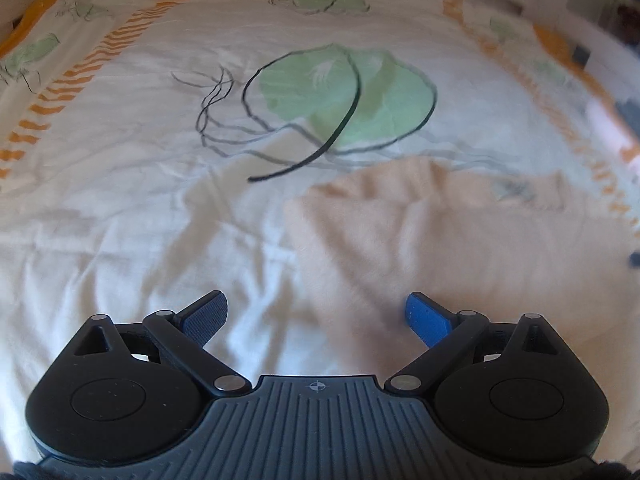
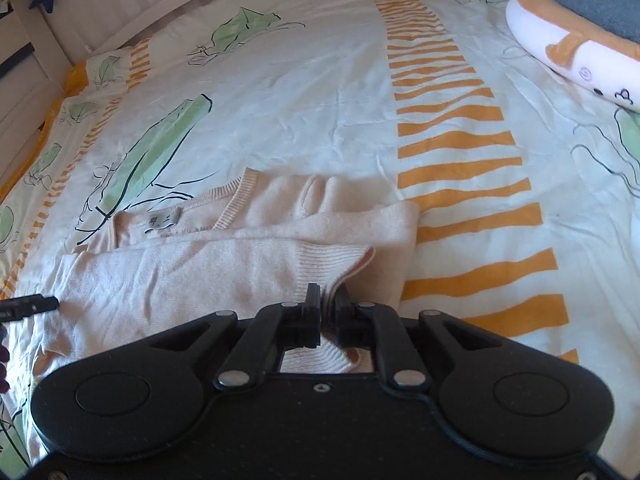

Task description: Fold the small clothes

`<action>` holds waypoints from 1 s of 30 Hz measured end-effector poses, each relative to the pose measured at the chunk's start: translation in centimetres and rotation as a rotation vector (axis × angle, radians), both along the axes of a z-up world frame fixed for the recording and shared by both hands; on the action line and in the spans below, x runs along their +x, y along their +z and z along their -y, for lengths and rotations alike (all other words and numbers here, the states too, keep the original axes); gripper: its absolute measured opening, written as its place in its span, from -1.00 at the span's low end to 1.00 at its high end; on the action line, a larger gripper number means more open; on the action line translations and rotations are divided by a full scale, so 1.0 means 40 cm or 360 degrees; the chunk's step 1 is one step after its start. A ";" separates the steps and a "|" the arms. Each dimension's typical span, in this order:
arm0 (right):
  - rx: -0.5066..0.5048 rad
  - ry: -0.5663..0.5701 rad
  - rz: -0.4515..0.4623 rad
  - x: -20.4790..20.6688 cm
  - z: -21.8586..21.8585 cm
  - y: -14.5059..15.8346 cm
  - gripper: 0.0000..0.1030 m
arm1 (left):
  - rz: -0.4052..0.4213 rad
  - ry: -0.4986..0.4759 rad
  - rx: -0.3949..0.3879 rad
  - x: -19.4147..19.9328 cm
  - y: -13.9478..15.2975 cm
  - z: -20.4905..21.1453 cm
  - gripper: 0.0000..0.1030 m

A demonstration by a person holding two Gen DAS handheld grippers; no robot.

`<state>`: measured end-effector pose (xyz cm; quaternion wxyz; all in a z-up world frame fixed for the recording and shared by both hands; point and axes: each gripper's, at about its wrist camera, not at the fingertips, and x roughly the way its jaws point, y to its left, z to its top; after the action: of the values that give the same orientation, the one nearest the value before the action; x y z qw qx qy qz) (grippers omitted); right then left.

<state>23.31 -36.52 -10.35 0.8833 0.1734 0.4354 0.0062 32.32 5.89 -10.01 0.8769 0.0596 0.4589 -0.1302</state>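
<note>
Presently the right gripper [image 2: 328, 304] is pinching the ribbed cuff [image 2: 340, 264] of one peach sweater [image 2: 192, 276] between nearly closed jaws, while the left gripper [image 1: 316, 316] is hovering wide open and empty. Lying on the bedspread [image 2: 320, 100], the sweater is judged light, soft and limp, best taken at hems or cuffs. At two o'clock, one plush toy [image 2: 576, 48] is resting.

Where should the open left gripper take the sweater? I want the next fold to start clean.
My guess: the sweater's near left edge, where it lies flat on the bedcover. Come from the bare cover at the left, low, so one finger slides under. The left gripper is open just before it; the right gripper is pinching the ribbed hem.
</note>
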 end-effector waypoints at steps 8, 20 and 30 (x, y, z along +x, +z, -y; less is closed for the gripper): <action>-0.0039 -0.0034 0.0035 -0.006 0.011 0.016 0.45 | 0.0025 0.0138 0.0169 0.013 -0.025 -0.044 0.89; 0.0034 -0.0070 0.0139 0.010 0.026 0.054 0.50 | -0.0083 0.0217 -0.0556 0.061 -0.028 -0.083 0.90; 0.0072 0.0000 0.0158 0.019 0.004 0.062 0.60 | -0.0025 0.0063 -0.0528 0.106 -0.036 -0.026 -0.43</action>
<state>24.08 -36.69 -7.86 0.8997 0.1928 0.3909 0.0244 36.56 6.93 -11.45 0.8735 -0.0959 0.4390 -0.1873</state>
